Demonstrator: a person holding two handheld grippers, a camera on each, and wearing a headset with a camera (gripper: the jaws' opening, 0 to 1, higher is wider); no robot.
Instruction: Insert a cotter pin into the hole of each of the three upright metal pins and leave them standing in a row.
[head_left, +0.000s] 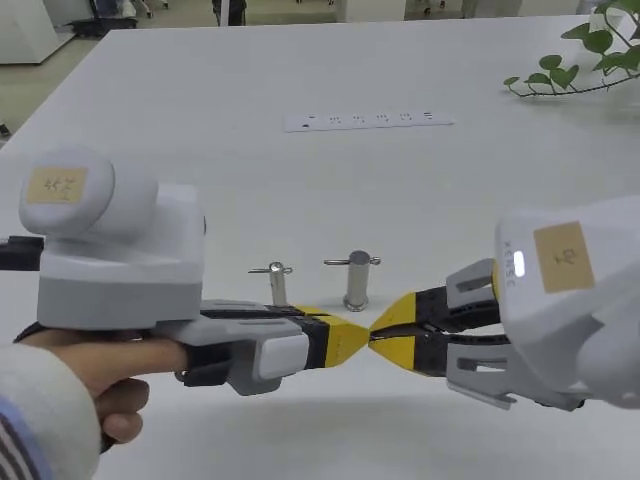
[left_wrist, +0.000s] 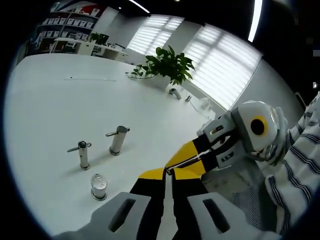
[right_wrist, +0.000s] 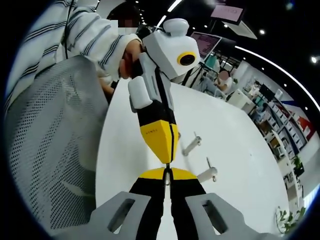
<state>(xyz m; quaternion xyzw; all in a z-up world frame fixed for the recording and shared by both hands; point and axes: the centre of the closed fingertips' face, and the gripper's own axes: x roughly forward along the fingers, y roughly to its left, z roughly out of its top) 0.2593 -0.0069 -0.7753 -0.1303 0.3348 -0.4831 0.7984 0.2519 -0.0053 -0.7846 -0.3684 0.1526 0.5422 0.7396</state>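
Note:
Two upright metal pins (head_left: 278, 285) (head_left: 357, 282) stand side by side on the white table (head_left: 300, 190), each with a cotter pin through its top. A third upright pin (left_wrist: 98, 186) with a bare head stands nearer in the left gripper view, beside the other two (left_wrist: 84, 154) (left_wrist: 118, 139). My left gripper (head_left: 362, 338) and right gripper (head_left: 378, 338) meet tip to tip just in front of the pins. Both are shut, and a thin cotter pin (left_wrist: 171, 170) (right_wrist: 167, 176) is pinched where their yellow tips touch. The two pinned pins (right_wrist: 192, 144) (right_wrist: 208, 173) lie beyond the tips in the right gripper view.
A white power strip (head_left: 368, 121) lies farther back on the table. A leafy plant (head_left: 580, 60) sits at the far right corner. A mesh chair (right_wrist: 55, 140) and a striped sleeve (left_wrist: 295, 165) are at the near table edge.

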